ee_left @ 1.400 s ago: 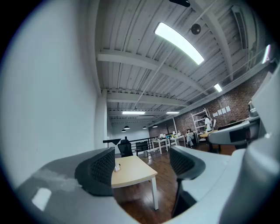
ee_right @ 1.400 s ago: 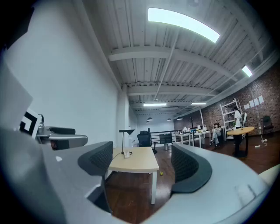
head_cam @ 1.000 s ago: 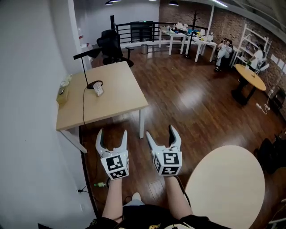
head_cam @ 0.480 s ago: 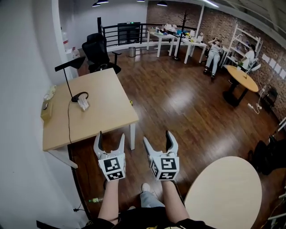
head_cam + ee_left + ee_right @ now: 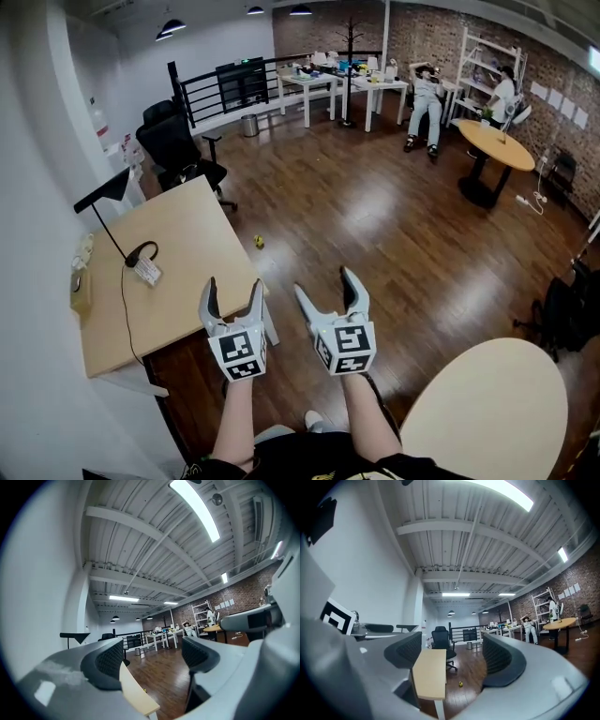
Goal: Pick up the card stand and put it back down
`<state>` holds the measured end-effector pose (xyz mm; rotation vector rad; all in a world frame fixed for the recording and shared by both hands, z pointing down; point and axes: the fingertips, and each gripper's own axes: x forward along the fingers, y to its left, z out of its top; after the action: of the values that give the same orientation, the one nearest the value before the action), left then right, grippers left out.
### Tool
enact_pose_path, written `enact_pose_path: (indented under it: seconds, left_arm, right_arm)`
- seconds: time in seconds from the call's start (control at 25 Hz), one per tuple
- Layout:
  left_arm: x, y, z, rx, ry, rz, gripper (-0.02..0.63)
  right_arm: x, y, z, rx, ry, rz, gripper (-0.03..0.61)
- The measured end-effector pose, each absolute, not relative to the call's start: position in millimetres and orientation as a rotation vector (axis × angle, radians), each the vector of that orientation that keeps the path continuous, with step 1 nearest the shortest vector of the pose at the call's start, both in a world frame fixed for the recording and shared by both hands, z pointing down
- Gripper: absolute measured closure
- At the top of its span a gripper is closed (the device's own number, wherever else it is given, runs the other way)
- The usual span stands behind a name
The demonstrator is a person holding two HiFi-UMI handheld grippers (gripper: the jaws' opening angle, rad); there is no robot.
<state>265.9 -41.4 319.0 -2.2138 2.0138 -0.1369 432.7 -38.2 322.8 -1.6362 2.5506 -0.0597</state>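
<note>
Two empty, wide-open pairs: left tongs (image 5: 234, 286), right tongs (image 5: 325, 283); square black-and-white markers (image 5: 237, 349) on each; card stand (image 5: 147, 273) on desk (image 5: 197, 248)

both forearms extend up from the lower centre of the frame, held level side by side. left tongs (image 5: 233, 298) and right tongs (image 5: 325, 290): jaws apart, empty.

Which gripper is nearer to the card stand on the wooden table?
Left. The left gripper is at the table's edge, right of the card stand; the right gripper is further right, over the floor.
</note>
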Motion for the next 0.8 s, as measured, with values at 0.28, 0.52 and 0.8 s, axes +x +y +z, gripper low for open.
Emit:
enact_pose_path:
  seconds: [0.28, 0.52, 0.8]
  left_arm:
    - [237.3, -99.8, 339.3, -2.205, 2.088, -0.186, 0.222]
    - [190.9, -151.3, 348.3, -2.191, 2.114, -0.193, 0.222]
    - [80.1, -206.4, 329.8, -2.074, 2.187, -0.155, 0.222]
  right_arm:
    - [401.1, -91.1, 342.7, -1.556, 2.647, -0.101, 0.175]
    - [356.6, -154.6, 347.1, -1.518, 2.676, -0.104, 0.175]
    - [225.4, -229.7, 322.0, -1.339, 2.756, -0.029, 0.175]
